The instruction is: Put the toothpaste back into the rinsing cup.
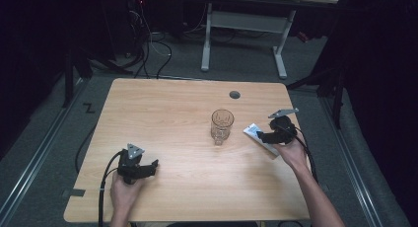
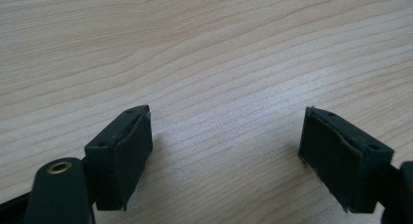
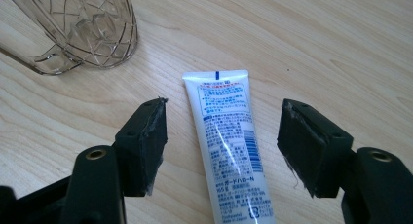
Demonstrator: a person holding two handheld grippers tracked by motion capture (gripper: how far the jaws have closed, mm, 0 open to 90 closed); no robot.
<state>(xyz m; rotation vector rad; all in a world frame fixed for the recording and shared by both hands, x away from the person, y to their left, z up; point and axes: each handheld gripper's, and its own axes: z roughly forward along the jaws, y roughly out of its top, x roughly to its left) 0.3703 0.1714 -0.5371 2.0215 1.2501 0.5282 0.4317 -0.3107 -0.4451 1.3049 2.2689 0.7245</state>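
A white tube [image 3: 230,141] with blue and red print lies flat on the wooden table [image 1: 172,113], its crimped end pointing toward a clear patterned glass [image 3: 83,27]. My right gripper [image 3: 221,143] hangs open just above the tube, one jaw on each side of it and neither touching it. In the high view the tube [image 1: 257,134] lies right of the upright glass [image 1: 222,126], under my right gripper [image 1: 266,134]. My left gripper [image 1: 148,169] rests near the front left of the table, open, with bare wood between its jaws [image 2: 224,156].
A round grommet hole [image 1: 234,94] sits near the table's far edge. Beyond the table a white-legged desk [image 1: 245,24] stands on the floor among cables [image 1: 148,44]. Metal rails run along both sides of the table.
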